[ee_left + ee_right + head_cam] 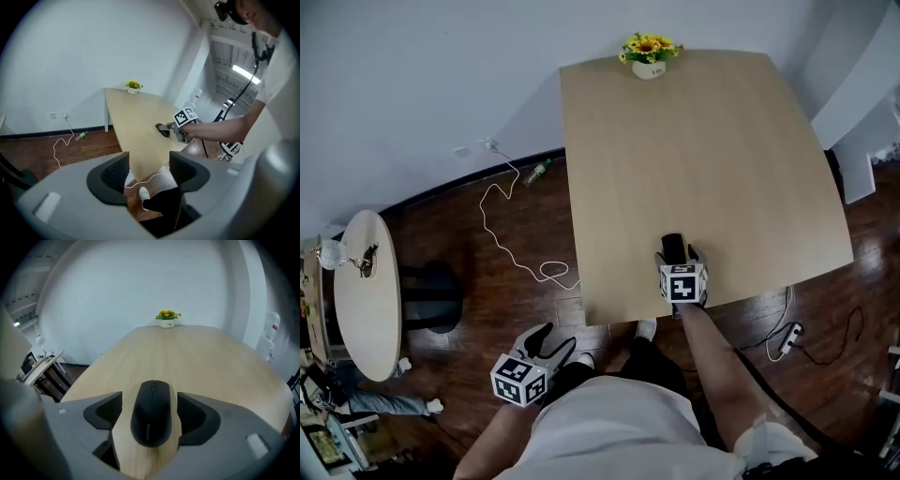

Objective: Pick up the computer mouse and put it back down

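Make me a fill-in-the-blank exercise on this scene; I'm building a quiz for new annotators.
The right gripper has a black computer ____ between its open jaws. The left gripper, open and empty, hangs over the wooden ____. The flowers in the pot at the table edge farthest from the person are ____.
Missing words: mouse, floor, yellow.

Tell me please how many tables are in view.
2. One rectangular wooden table in the centre, bearing the computer mouse and a flower pot; one round table at the left. More may be hidden beyond the left edge.
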Tool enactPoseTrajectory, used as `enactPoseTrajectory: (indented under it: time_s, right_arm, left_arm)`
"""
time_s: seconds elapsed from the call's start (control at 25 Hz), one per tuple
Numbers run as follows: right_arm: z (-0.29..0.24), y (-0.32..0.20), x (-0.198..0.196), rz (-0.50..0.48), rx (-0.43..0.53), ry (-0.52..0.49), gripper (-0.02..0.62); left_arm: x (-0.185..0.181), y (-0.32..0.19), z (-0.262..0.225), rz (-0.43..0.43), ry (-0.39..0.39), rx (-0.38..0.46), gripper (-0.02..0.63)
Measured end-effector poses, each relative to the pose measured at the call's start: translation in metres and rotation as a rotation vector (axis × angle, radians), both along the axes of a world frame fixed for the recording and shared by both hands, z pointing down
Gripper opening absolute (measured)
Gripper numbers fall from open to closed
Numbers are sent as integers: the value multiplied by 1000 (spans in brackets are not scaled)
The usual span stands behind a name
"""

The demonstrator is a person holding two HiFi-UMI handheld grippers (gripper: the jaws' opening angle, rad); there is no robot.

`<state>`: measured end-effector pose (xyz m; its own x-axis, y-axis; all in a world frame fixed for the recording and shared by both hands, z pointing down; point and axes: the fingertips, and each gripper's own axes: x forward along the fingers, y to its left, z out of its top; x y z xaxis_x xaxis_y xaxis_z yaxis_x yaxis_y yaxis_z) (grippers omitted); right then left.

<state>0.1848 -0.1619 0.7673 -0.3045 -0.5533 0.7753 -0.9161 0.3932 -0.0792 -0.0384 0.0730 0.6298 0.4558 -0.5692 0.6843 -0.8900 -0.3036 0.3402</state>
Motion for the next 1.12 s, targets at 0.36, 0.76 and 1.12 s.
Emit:
enactPoseTrajectory:
  time_s: [0.36,0.76,1.12]
  right_arm:
    - [23,-11,-4,-5,3,20,354]
    - [26,-12,0,49,-25,46,291]
    - [-54,11,-6,27,12,8,291]
  left_arm:
    - [3,-28,1,-46,-22,-38,251]
    - [-9,-79,-8,86,6,51,251]
    - [-21,-98,-25,200,59,124,250]
